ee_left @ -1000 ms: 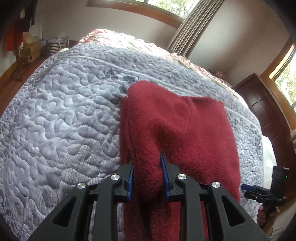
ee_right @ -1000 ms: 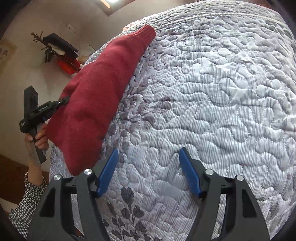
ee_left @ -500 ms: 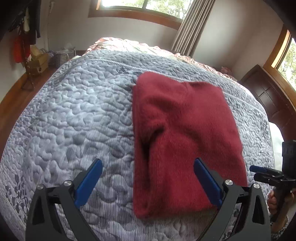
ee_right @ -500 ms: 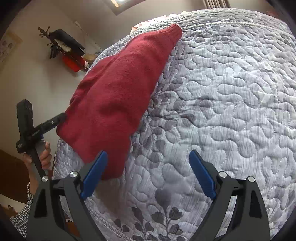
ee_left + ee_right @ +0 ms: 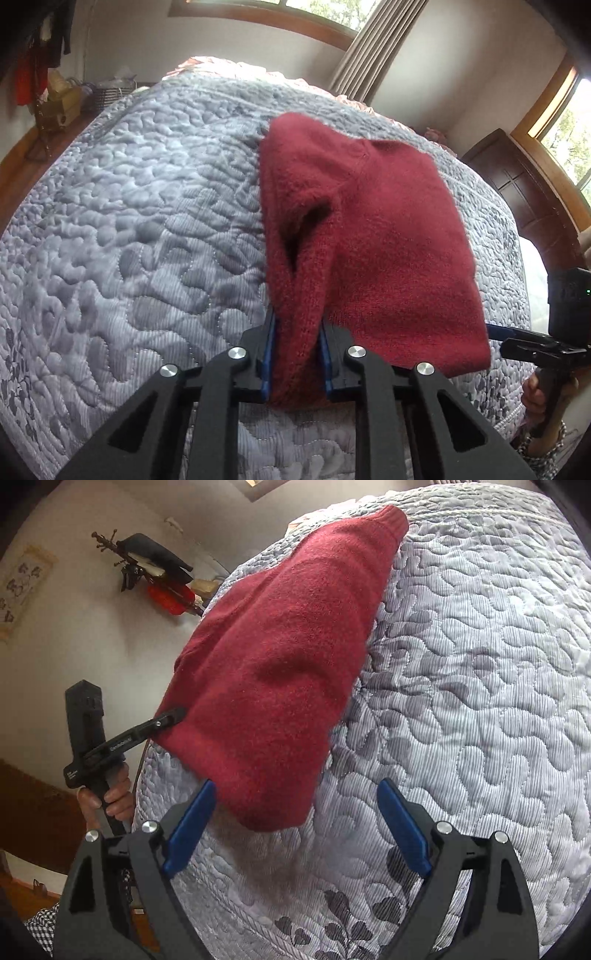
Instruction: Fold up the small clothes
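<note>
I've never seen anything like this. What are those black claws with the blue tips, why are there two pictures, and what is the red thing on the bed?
No robot here: a person holds a hand-held two-finger clamp in each hand, with a wide-angle camera on each looking along its fingers. One picture comes from the left gripper, the other from the right gripper. On the grey quilted bedspread lies a folded red sweater. The left gripper is shut on the sweater's near edge. The right gripper is open, holding nothing, beside the sweater's corner. In its picture you can see the hand holding the left gripper.
</note>
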Motion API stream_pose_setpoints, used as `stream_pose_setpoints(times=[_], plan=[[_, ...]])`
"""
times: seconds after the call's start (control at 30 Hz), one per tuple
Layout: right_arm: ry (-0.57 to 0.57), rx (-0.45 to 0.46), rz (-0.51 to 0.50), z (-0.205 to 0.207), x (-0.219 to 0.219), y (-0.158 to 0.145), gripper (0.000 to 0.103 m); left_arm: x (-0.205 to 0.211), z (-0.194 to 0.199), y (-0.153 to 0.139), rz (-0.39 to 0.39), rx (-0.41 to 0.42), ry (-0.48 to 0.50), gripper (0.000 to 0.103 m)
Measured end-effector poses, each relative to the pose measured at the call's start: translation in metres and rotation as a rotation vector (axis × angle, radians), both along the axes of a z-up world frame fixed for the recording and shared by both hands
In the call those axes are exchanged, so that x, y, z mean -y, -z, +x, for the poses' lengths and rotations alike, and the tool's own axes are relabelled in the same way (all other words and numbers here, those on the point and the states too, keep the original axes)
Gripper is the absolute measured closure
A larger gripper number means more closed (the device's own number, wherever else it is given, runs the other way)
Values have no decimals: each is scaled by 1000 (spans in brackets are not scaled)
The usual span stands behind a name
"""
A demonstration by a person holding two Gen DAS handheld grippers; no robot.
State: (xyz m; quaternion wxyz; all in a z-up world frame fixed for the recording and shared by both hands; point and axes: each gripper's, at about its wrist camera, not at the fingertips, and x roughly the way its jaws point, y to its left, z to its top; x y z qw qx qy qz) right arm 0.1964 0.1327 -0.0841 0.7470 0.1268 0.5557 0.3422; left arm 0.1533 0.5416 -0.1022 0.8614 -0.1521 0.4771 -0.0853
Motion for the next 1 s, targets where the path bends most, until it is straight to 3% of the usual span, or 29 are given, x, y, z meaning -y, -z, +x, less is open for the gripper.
stream_pose_setpoints(times=[0.1, 0.2, 0.3, 0.33, 0.47, 0.53, 0.63, 0.73, 0.77, 0.8, 0.87, 0.93, 1.0], plan=[[-18, -24, 19, 2, -7, 5, 15, -5, 5, 12, -46, -16, -15, 81], [-30, -82, 48, 7, -20, 17, 27, -6, 6, 12, -47, -16, -9, 77], [-28, -130, 63, 11, -25, 31, 51, -7, 9, 11, -54, -25, -13, 73], [-31, -141, 69, 11, -25, 33, 69, -8, 8, 11, -64, -29, -18, 73], [-46, -88, 62, -1, -19, 19, 80, 0, 3, 3, -29, -14, -16, 73], [-52, -39, 25, -11, -20, 10, 82, 7, 0, 1, 22, -2, -10, 69], [-61, -49, -65, -13, -28, 29, 82, 10, 0, 11, 50, -3, -10, 61], [-66, -85, -42, -6, -29, 38, 79, 9, 1, 14, 46, 1, -6, 60], [-76, -77, -34, -5, -27, 34, 73, 9, 0, 12, 44, 8, -6, 58], [-82, -71, -30, -4, -25, 30, 70, 9, -1, 9, 45, 12, -5, 53], [-88, -41, -37, -1, -20, 17, 52, 6, -1, 0, 44, 18, -8, 41], [-82, 1, -56, 4, -15, 3, 44, 2, 4, -12, 27, 39, -8, 17], [-52, 36, -69, 17, -7, -12, 44, -2, 16, -26, 16, 70, -11, 15]])
